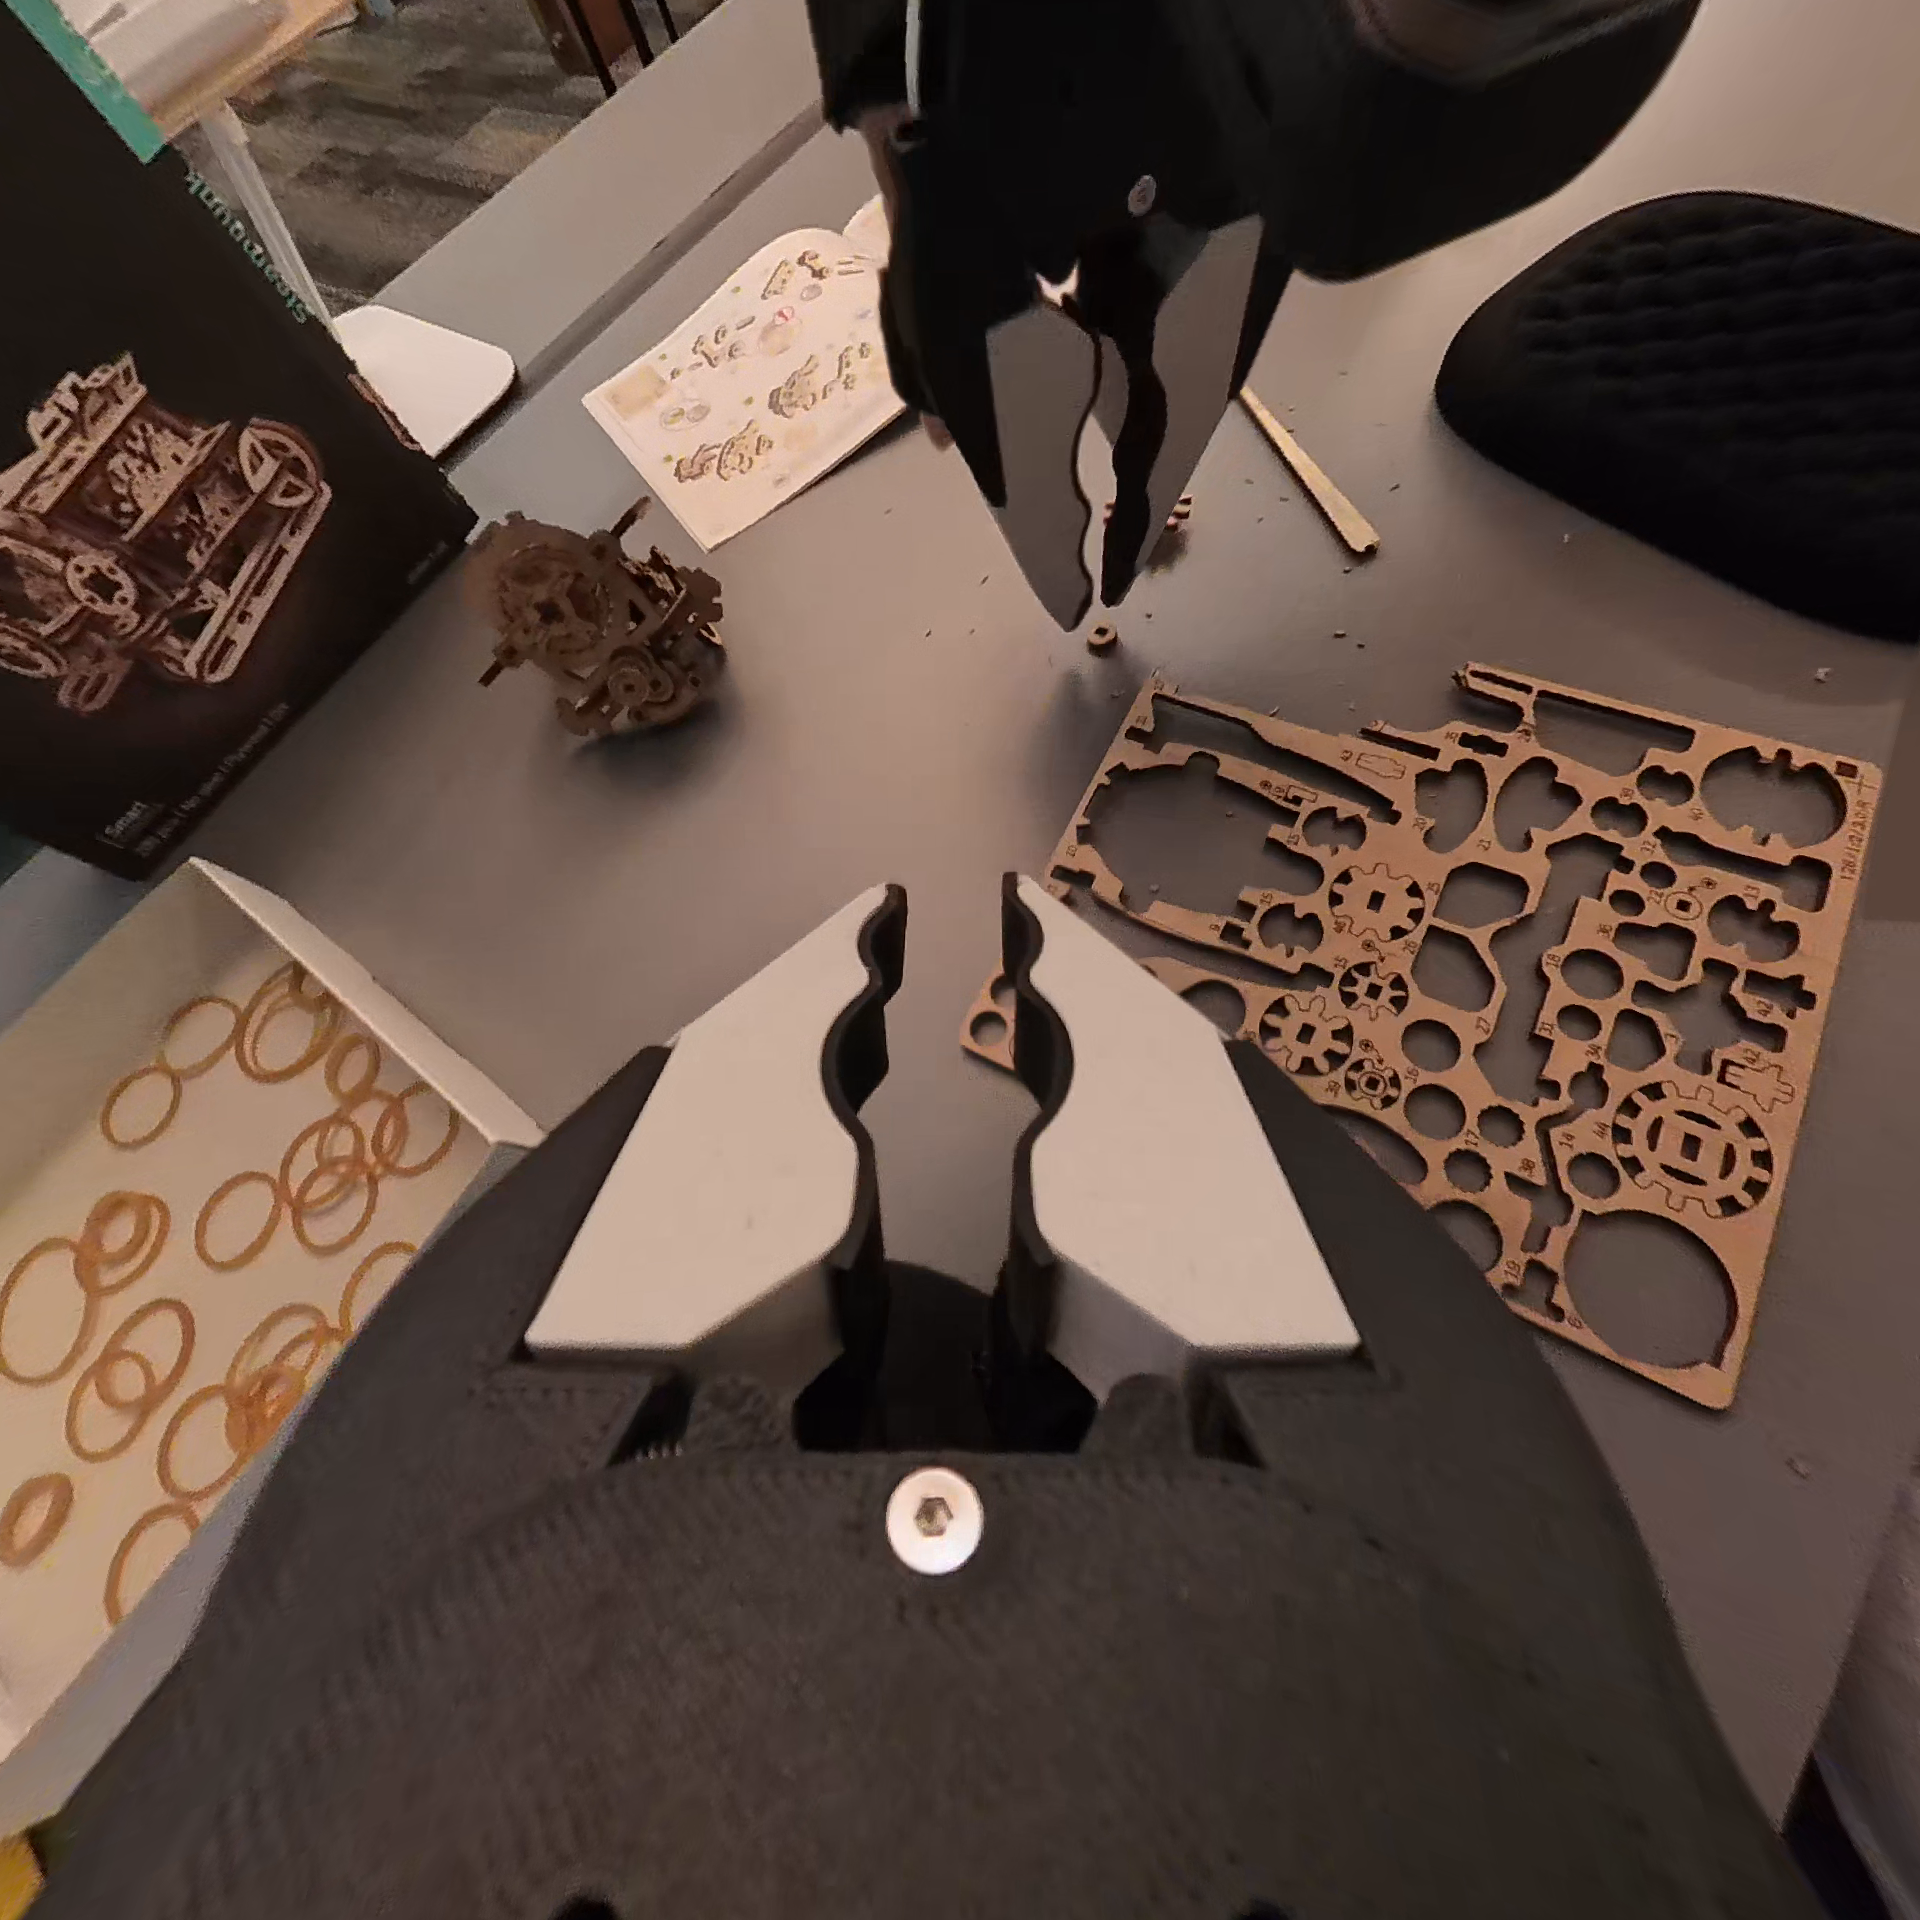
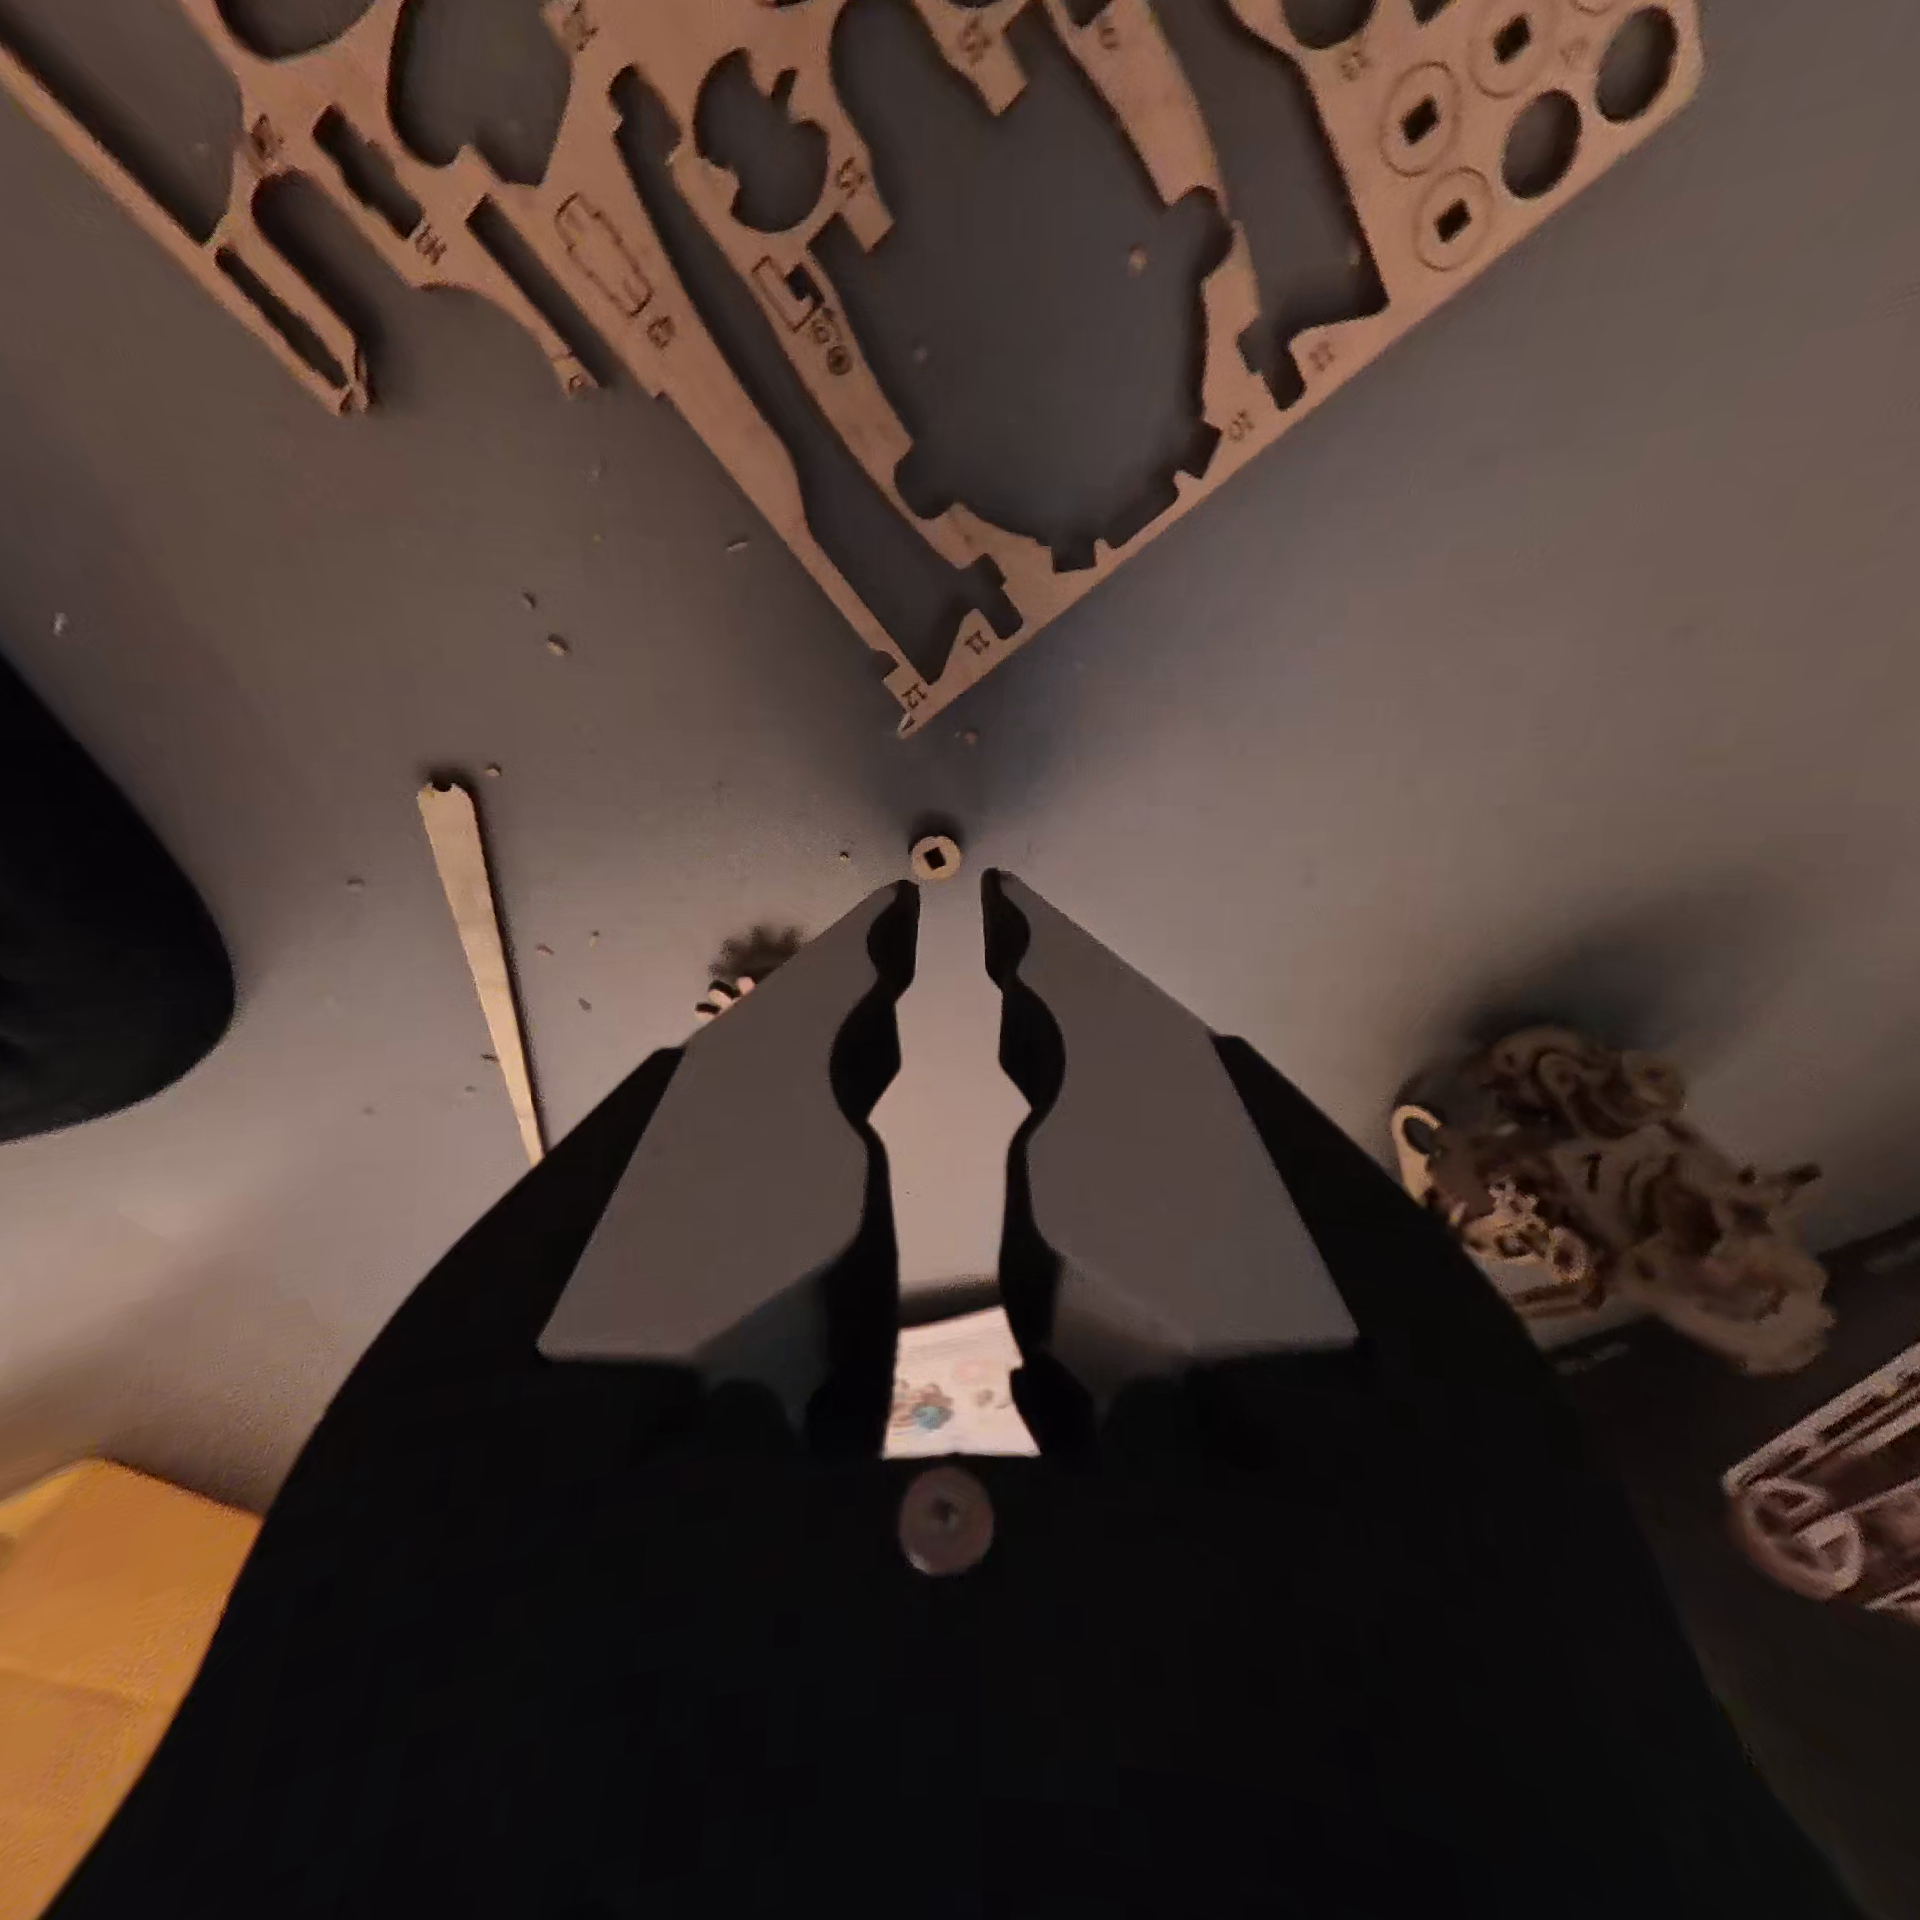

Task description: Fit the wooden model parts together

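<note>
Hovering tip-down, my right gripper [image 2: 951, 883] has its jaws slightly parted and empty, just short of one small round wooden ring [image 2: 936, 858] with a squarish hole, lying flat on the smooth grey table [image 2: 1455, 727]. My left gripper [image 1: 951, 904] is parted and empty too. One laser-cut plywood sheet [image 1: 1558, 997] lies nearby, one gear-covered wooden model [image 1: 603, 623] possibly tilted.

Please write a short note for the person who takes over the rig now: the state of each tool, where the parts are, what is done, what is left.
Left tool: open, empty, above the bare table beside the wooden parts sheet.
Right tool: open, empty, tips just short of the small wooden ring lying on the table.
Partly built model stands alone near the box.
Done: most parts are already out of the sheet.
Left: grasp the ring and, probably, fit it to the model.
</note>
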The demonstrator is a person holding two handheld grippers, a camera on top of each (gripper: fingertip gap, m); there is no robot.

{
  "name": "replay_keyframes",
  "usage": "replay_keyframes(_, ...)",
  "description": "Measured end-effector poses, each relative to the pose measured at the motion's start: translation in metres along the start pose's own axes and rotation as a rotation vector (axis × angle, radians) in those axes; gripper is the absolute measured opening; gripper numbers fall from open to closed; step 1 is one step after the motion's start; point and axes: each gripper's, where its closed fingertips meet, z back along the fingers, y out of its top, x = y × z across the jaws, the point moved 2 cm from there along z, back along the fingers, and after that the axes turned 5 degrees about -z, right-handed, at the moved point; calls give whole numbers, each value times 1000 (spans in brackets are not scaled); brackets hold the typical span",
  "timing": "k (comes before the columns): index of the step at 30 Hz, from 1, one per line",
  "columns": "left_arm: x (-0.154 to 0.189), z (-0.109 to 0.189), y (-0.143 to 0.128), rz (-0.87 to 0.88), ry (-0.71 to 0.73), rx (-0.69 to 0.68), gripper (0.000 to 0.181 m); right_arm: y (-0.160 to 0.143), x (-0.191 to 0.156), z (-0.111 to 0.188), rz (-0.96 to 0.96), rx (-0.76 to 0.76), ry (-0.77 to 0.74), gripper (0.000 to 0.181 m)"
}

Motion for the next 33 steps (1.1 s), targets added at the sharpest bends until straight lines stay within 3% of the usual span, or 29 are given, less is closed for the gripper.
replay_keyframes(1,0,2,-1,8,2,0,16,1,-1,-1,34,-6,13,13)
replay_keyframes(7,-4,16,-6,73,34,-19,16,2,-8,-6,141,-8,105,15)
replay_keyframes(22,10,27,-6,108,131,-122,16,2,-1,-6,223,48,30,17)
replay_keyframes(33,12,13,1,98,114,-143,15,1,0,-9,103,77,89,9)
